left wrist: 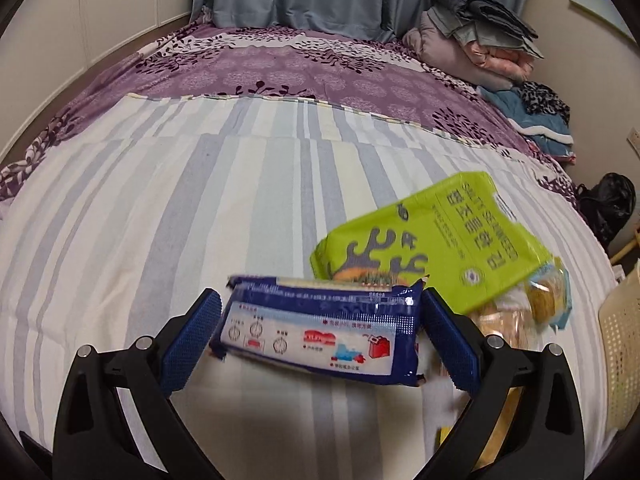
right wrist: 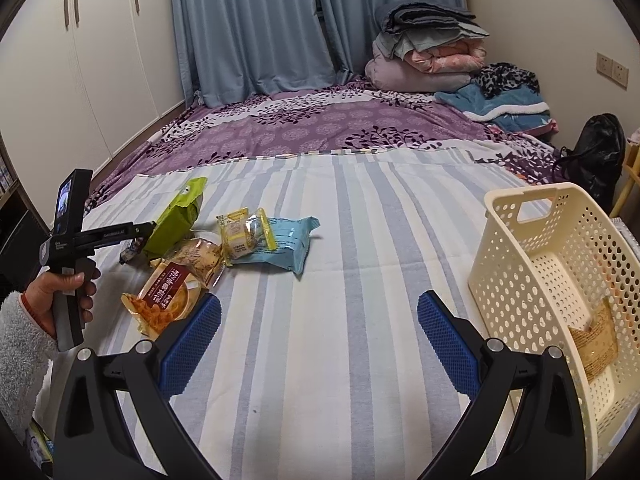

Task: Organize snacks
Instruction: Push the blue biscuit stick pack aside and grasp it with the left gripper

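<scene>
In the left wrist view my left gripper point(left wrist: 320, 320) has its blue pads on both ends of a dark blue and white snack pack point(left wrist: 320, 332), held just above the striped sheet. A green seaweed bag point(left wrist: 432, 240) lies behind it, with yellow snack packs point(left wrist: 544, 288) to its right. In the right wrist view my right gripper point(right wrist: 318, 322) is open and empty over the sheet. Left of it lie the green bag point(right wrist: 176, 216), a brown pastry pack point(right wrist: 168, 296), a yellow pack point(right wrist: 244, 236) and a light blue pack point(right wrist: 288, 240). A cream basket point(right wrist: 516, 280) at the right holds one snack.
The snacks lie on a striped sheet point(right wrist: 340, 360) over a purple floral bedspread point(right wrist: 320, 120). Folded blankets point(right wrist: 432, 52) are piled at the far right by blue curtains. A black bag point(right wrist: 596, 156) sits beside the bed. The left hand and its gripper handle point(right wrist: 68, 264) show at left.
</scene>
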